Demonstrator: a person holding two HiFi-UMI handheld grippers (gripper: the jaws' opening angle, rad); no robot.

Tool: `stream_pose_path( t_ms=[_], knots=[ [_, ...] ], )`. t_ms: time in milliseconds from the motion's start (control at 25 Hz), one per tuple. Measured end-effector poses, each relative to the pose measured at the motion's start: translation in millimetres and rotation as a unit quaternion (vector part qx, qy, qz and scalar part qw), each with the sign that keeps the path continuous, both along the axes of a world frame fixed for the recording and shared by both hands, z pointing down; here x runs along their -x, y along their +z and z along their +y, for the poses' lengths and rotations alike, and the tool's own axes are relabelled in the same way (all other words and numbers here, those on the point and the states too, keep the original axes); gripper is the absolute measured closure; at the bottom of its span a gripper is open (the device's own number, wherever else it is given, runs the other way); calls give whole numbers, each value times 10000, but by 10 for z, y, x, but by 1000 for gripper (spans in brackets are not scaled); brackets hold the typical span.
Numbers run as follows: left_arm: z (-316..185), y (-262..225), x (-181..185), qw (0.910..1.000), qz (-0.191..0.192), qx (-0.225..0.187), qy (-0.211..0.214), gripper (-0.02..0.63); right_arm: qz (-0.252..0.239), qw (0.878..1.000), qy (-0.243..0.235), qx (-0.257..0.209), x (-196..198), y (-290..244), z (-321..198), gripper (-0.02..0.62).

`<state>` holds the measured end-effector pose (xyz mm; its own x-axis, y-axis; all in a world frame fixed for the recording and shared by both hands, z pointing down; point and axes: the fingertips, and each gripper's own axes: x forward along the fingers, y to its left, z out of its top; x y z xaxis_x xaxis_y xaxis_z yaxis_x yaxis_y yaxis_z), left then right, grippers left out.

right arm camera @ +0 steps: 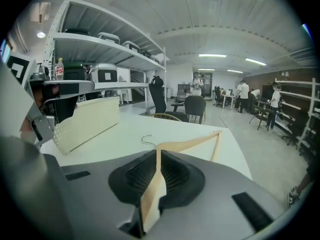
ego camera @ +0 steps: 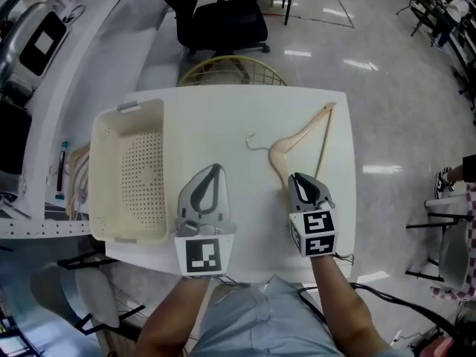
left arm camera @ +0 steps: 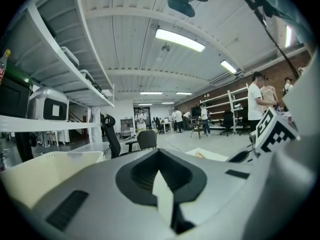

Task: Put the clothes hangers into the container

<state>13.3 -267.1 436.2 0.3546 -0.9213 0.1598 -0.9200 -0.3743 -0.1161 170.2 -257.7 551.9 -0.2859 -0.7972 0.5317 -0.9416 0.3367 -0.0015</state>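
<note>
A pale wooden clothes hanger point(ego camera: 301, 136) with a metal hook point(ego camera: 255, 143) lies on the white table point(ego camera: 223, 110), right of centre. My right gripper point(ego camera: 296, 177) is shut on the near end of its arm, and in the right gripper view the wood point(right arm camera: 195, 143) runs out from between the jaws of that gripper point(right arm camera: 158, 156). The cream perforated container point(ego camera: 126, 110) stands at the table's left with nothing visible inside; it shows as a slanted wall point(right arm camera: 87, 119) in the right gripper view. My left gripper point(ego camera: 214, 168) hovers just right of the container, shut and holding nothing point(left arm camera: 160, 164).
A black office chair point(ego camera: 223, 17) and a gold wire basket point(ego camera: 232, 69) stand beyond the table's far edge. White shelving point(ego camera: 44, 65) runs along the left. My forearms cross the table's near edge. People and chairs are far off in the room.
</note>
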Motion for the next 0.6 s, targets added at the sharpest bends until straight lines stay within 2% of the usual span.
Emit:
stream_pose_path(
  t_ms=[80,120,160,600],
  knots=[
    [-21,64,18,10000,10,67,16,595,12,9999,20,138,18,106,-1,556],
    [-36,95,20,10000,16,95,25,595,12,9998,17,210,30,154,-6,497],
    [-51,122,17,9999,21,116,34,595,15,9996,12,276,41,197,-10,473],
    [-178,398,53,9991,120,415,43,595,344,9961,143,800,40,556,-20,459]
  ],
)
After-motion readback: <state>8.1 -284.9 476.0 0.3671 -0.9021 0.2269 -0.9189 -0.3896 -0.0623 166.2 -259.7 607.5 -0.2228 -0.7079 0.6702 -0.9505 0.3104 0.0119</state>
